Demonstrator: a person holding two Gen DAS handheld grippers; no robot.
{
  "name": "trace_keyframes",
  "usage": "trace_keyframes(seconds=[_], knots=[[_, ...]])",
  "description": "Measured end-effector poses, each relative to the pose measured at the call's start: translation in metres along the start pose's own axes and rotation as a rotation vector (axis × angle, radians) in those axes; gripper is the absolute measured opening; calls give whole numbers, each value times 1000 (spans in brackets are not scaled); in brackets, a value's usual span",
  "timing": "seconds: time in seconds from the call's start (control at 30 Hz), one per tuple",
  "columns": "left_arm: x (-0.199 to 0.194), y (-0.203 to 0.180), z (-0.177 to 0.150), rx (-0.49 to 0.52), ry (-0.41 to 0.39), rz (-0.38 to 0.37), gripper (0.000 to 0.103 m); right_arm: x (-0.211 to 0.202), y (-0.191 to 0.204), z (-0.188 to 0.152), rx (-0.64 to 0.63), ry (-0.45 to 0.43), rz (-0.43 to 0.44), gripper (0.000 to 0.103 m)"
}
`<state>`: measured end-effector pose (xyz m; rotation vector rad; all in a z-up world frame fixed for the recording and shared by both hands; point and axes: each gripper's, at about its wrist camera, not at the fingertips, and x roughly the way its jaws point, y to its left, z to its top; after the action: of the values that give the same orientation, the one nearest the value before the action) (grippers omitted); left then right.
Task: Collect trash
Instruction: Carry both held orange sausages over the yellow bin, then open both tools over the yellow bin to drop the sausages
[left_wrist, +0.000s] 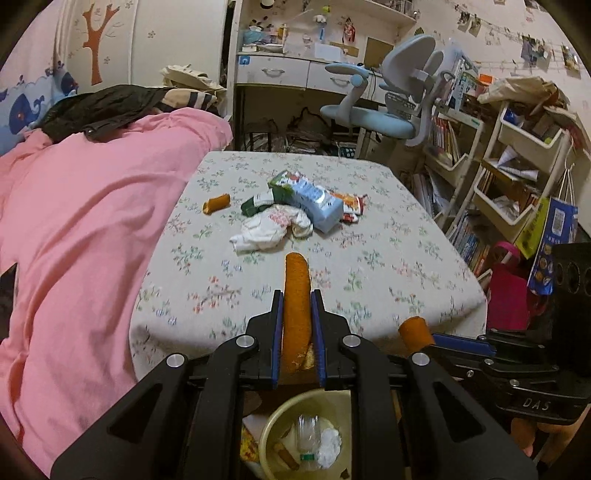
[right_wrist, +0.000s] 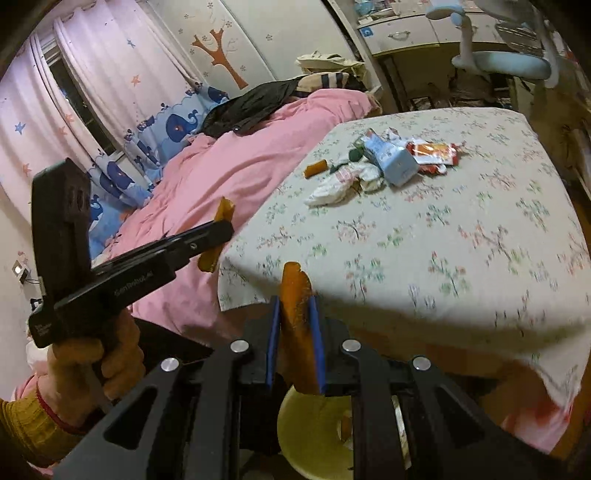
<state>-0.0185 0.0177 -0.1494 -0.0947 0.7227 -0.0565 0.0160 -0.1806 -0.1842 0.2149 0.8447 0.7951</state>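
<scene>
Both pairs of jaws are drawn in narrow, each pinching a long orange peel strip: the left gripper (left_wrist: 297, 306) clamps one strip (left_wrist: 296, 291) between its blue pads, the strip standing up past the fingertips and its pale torn end showing down between the jaws; the right gripper (right_wrist: 294, 314) nips a second orange strip (right_wrist: 293, 295) in the same way, blue pads tight against both its sides. Each gripper shows in the other's view too — the right one at the lower right of the left wrist view with its strip poking up, the left one at the left of the right wrist view, held in the person's left hand (right_wrist: 92, 365). Both hang off the near edge of the table (left_wrist: 388, 266), which wears a floral cloth, and directly beneath each sits a pale yellow bin (left_wrist: 269, 435) already holding a clear bottle, a white wad and scraps. The step in hand looks like the drop: the pieces are lifted, carried clear of the table and poised over the bin; what the next move calls for is simply spreading the jaws so both strips fall inside the rim, perhaps with a slight lowering first, since the strips are long and could tip over the edge. Much is left on the table — a short orange piece (left_wrist: 216, 203), a crumpled white wrapper (left_wrist: 269, 229), a light blue carton (left_wrist: 317, 203), a green packet and a red wrapper clustered near the middle; so the task is, by my reckoning, not yet half done.
</scene>
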Motion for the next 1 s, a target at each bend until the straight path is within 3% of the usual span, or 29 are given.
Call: trace_keyframes(seconds=[0.23, 0.47, 0.73, 1.0], knots=[[-7, -8, -26, 11, 47, 9, 14, 1, 4, -33, 56, 40, -14, 17], [-14, -17, -38, 26, 55, 3, 14, -2, 7, -45, 84, 40, -32, 17], [-20, -22, -45, 27, 64, -2, 14, 28, -9, -67, 160, 200, -141, 20], [-15, -26, -53, 24, 100, -12, 14, 10, -14, -62, 190, 95, -168, 42]])
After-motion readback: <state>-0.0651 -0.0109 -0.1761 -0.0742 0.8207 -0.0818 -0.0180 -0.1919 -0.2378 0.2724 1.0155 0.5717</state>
